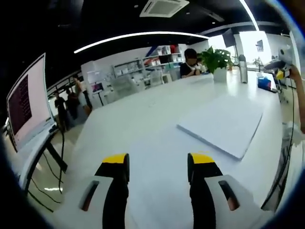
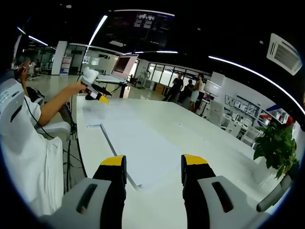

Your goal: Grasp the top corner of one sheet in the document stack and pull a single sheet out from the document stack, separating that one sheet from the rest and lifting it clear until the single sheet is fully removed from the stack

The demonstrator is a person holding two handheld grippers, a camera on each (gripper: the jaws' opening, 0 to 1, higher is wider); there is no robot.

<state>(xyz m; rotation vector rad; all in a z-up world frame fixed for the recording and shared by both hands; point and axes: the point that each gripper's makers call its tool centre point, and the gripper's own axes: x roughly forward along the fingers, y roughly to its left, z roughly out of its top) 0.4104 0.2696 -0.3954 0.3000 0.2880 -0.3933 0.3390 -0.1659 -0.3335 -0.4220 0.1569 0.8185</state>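
Note:
The document stack point(image 1: 224, 126) is a flat white pile on the white table point(image 1: 143, 124), ahead and to the right of my left gripper point(image 1: 158, 164). That gripper is open, with bare table between its yellow-tipped jaws. In the right gripper view the stack point(image 2: 138, 143) runs away from me, its near corner lying just beyond my right gripper point(image 2: 152, 167), which is open and holds nothing. A hand holds the left gripper point(image 2: 95, 91) over the stack's far end. The right gripper point(image 1: 281, 69) appears at the far right edge of the left gripper view.
A monitor point(image 1: 26, 102) stands at the table's left end, with cables hanging below it. A potted plant point(image 1: 217, 59), a bottle point(image 1: 243, 69) and a blue box point(image 1: 264, 83) sit at the far end. The person's white sleeve point(image 2: 28, 157) is beside the table. People stand in the background point(image 2: 188, 90).

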